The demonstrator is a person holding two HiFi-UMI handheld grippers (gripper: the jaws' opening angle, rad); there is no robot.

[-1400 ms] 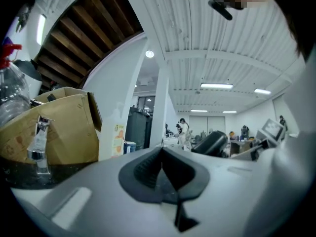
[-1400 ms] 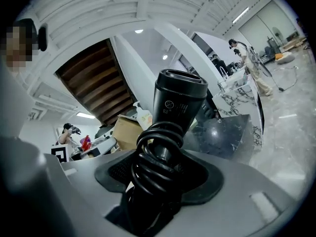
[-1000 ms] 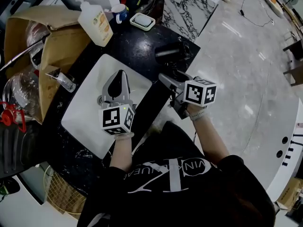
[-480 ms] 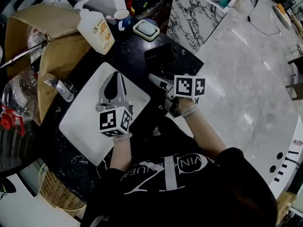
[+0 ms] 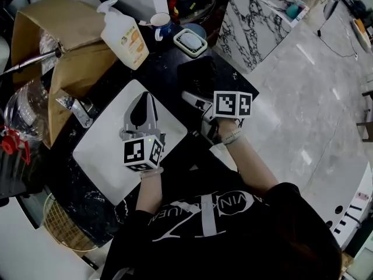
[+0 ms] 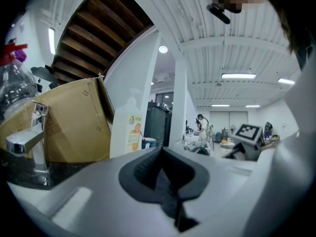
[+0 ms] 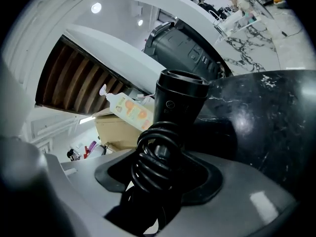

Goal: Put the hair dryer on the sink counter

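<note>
Head view: right claw (image 5: 196, 100) pinches the dryer (image 7: 180, 98) above the counter (image 5: 164, 69); left claw (image 5: 143, 97), pressed together, hangs over the sink (image 5: 102, 151).

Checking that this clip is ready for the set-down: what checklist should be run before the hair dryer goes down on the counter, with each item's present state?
1. Right claw closed on the hair dryer, at its cord-wrapped handle: ok.
2. Dryer over the black counter, not the white sink basin: ok.
3. Soap dish off the likely landing spot: ok.
4. Dryer touching the counter: cannot tell.
5. Left claw empty, over the basin, out of the way: ok.
</note>
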